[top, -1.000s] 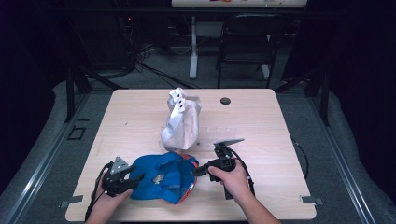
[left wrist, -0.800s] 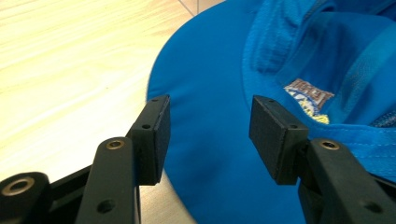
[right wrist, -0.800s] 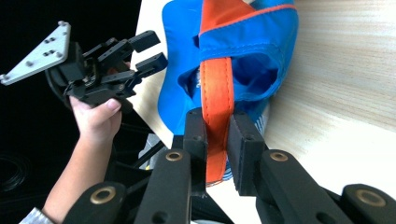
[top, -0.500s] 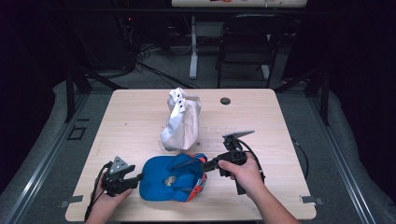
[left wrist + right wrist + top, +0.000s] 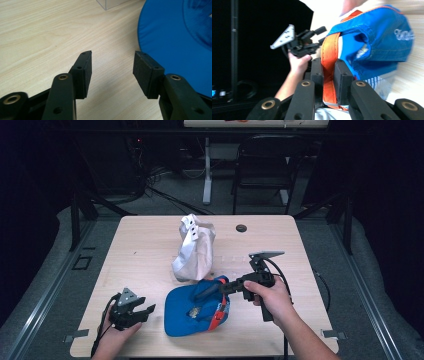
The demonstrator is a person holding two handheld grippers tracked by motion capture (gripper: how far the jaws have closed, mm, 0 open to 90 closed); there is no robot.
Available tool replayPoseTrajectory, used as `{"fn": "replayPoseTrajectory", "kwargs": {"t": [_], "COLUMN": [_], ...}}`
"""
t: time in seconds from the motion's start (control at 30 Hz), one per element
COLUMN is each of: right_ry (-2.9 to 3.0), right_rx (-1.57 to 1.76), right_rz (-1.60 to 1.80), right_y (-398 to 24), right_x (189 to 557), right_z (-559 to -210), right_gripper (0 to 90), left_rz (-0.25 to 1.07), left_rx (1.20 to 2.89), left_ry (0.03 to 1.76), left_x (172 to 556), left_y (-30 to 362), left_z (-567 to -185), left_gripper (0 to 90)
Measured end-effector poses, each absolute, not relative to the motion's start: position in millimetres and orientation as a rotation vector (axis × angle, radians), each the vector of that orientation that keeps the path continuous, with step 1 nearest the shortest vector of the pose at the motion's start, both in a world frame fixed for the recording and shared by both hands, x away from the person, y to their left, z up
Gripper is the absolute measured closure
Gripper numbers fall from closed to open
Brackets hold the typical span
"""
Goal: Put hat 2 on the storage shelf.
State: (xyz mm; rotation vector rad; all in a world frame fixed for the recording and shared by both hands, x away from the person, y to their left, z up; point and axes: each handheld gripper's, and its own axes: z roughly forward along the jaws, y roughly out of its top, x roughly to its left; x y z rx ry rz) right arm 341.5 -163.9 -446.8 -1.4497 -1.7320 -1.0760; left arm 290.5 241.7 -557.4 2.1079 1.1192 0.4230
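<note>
Blue cap (image 5: 192, 307): orange strap clamped in right gripper (image 5: 328, 72) jaws; left gripper (image 5: 112, 67) jaws apart beside it.

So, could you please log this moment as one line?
right gripper: shut on blue cap strap | left gripper: open, beside cap | white bag: behind

A: How is the light?

B: In the high view the table (image 5: 150, 245) is evenly lit from above while the room around it falls into near black, so the top and sides of the frame hold little detail. The picture is soft and slightly grainy.

A: And the gripper views?

B: The left gripper view is bright and sharp, with soft shadows under the jaws at centre. The right gripper view is blurred, blown out white at the top centre, black at the left.
</note>
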Motion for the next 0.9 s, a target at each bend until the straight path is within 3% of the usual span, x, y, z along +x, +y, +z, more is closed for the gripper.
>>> {"fn": "replayPoseTrajectory", "kwargs": {"t": [0.9], "right_ry": [-1.569], "right_rx": [-1.388], "right_rz": [-1.191], "right_y": [-179.2], "right_x": [345.7], "right_z": [-390.1], "right_gripper": [80.1], "left_rz": [0.403], "left_rx": [2.102], "left_ry": [1.118], "left_x": [290.7], "left_y": [239.4], "left_z": [-558.3], "left_gripper": [48.8]}}
